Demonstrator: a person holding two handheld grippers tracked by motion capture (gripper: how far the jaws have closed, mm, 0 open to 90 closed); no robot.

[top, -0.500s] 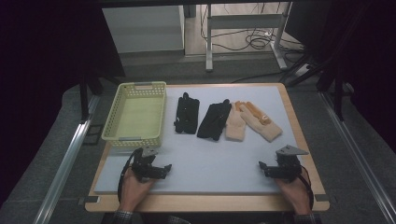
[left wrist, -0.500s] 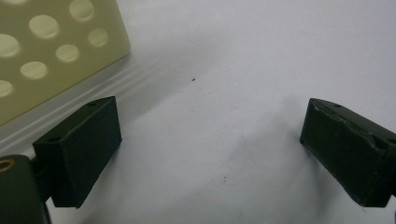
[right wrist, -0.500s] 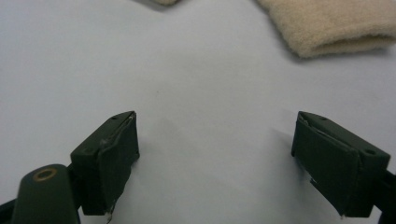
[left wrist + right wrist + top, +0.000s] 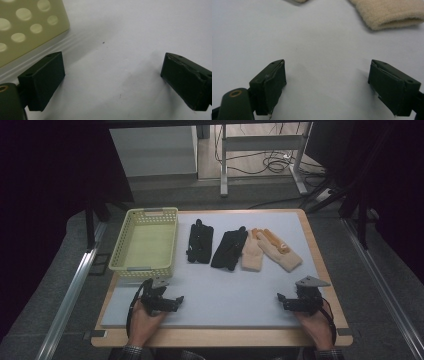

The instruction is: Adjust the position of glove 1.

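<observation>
Left tongs [image 4: 172, 301] low over the pale grey worktop [image 4: 235, 290], jaws wide apart, nothing between, just below the perforated yellow-green plastic basket [image 4: 145, 242]; right tongs [image 4: 283, 301] likewise apart and empty, near the two beige knitted gloves [image 4: 270, 250]; two black gloves [image 4: 215, 245] lying between basket and beige pair

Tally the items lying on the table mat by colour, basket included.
Black knit gloves: 2
Beige knit gloves: 2
Pale yellow perforated plastic basket: 1
Total: 5
</observation>
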